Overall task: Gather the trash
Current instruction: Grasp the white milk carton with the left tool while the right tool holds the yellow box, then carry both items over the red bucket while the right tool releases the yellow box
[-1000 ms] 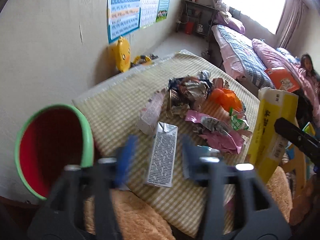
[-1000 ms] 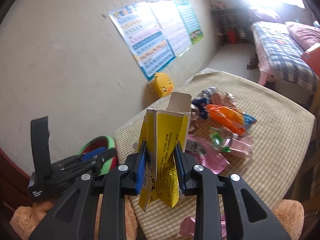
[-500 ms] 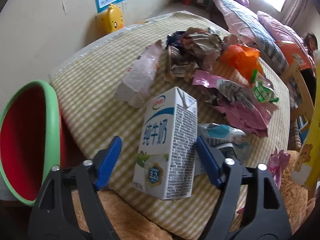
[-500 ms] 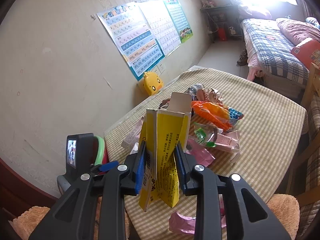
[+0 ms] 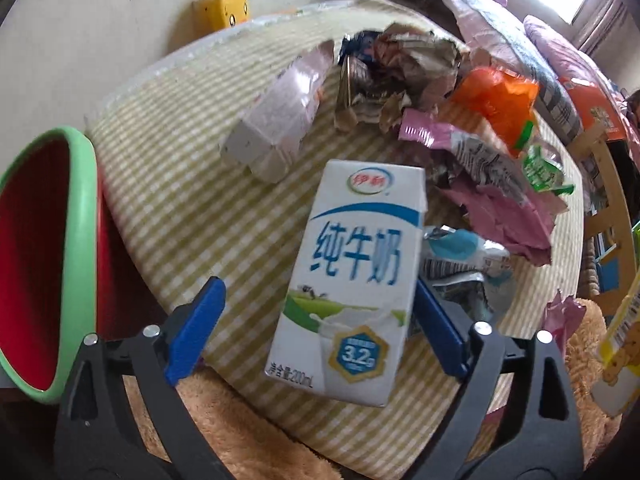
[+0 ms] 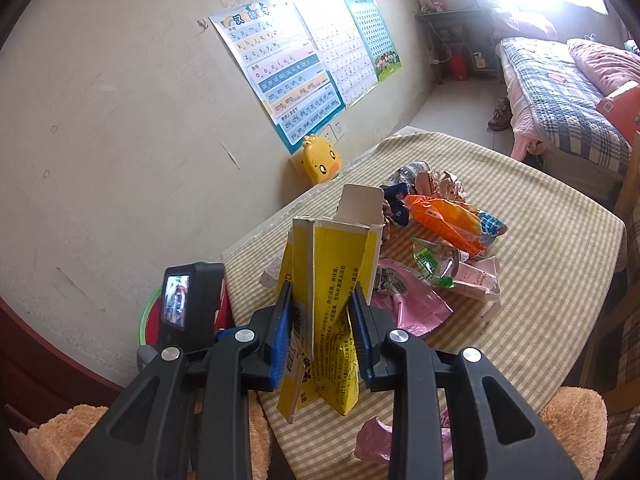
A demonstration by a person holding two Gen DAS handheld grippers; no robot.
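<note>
Left hand-held gripper [image 5: 316, 322] jaws just opened wide; right hand-held gripper [image 6: 320, 330] clamped.

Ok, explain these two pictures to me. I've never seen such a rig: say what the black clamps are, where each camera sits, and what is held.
No robot here: a person holds a black clamp-like gripper in each hand, each carrying a camera looking along its blue fingers. In the left camera's view, the left gripper stands open around a white milk carton on the checked tablecloth; its jaws have just been opening, one pad well clear of the carton. A green-rimmed red bin waits beside. In the right camera's view, the right gripper pinches a flattened yellow box. Wrappers litter the table.
</note>
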